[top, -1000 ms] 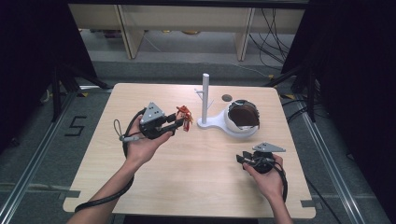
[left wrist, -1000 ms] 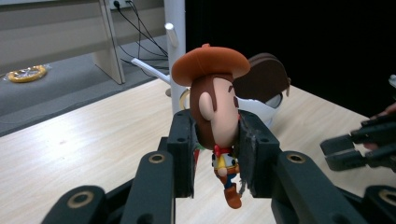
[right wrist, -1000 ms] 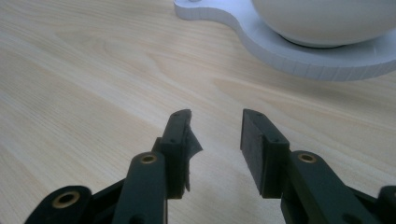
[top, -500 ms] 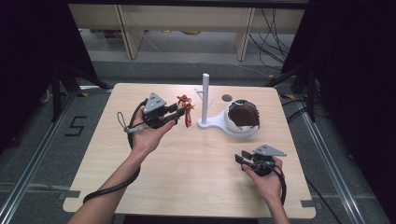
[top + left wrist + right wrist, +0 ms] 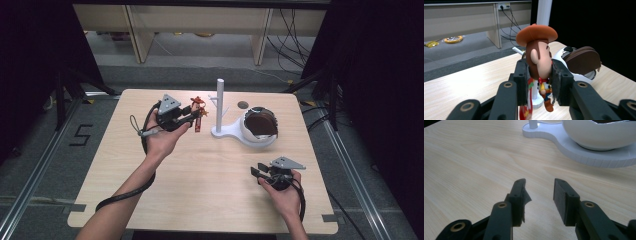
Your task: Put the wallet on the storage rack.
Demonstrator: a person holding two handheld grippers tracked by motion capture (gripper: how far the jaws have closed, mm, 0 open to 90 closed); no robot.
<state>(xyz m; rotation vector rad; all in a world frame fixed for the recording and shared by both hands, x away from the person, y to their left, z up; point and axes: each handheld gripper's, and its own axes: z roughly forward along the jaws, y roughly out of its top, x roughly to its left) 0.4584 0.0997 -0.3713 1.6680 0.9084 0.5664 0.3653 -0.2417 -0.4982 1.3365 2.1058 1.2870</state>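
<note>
Here the left gripper (image 5: 192, 111) is raised above the tabletop (image 5: 150, 165), its jaws clamped on the head of a small cowboy figure (image 5: 539, 60) with an orange-brown hat; in the left gripper view the head sits squeezed between the two pads, the little body and a red tag (image 5: 525, 112) dangling below them. Just ahead of this gripper stands a white post (image 5: 219, 102) with short side pegs, rising from a flat white base (image 5: 225, 133). On the far end of that base, beyond the post from the gripper, rests a white bowl-shaped holder (image 5: 257, 131) with a brown rounded piece (image 5: 261, 124) in it. The right gripper (image 5: 256, 172) lies low at the near right of the tabletop, well apart from the left one, held in the person's right hand (image 5: 285, 192). Its jaws stand apart with nothing between them; in the right gripper view bare wood shows in the gap, and the white base and holder lie ahead and to its right.
</note>
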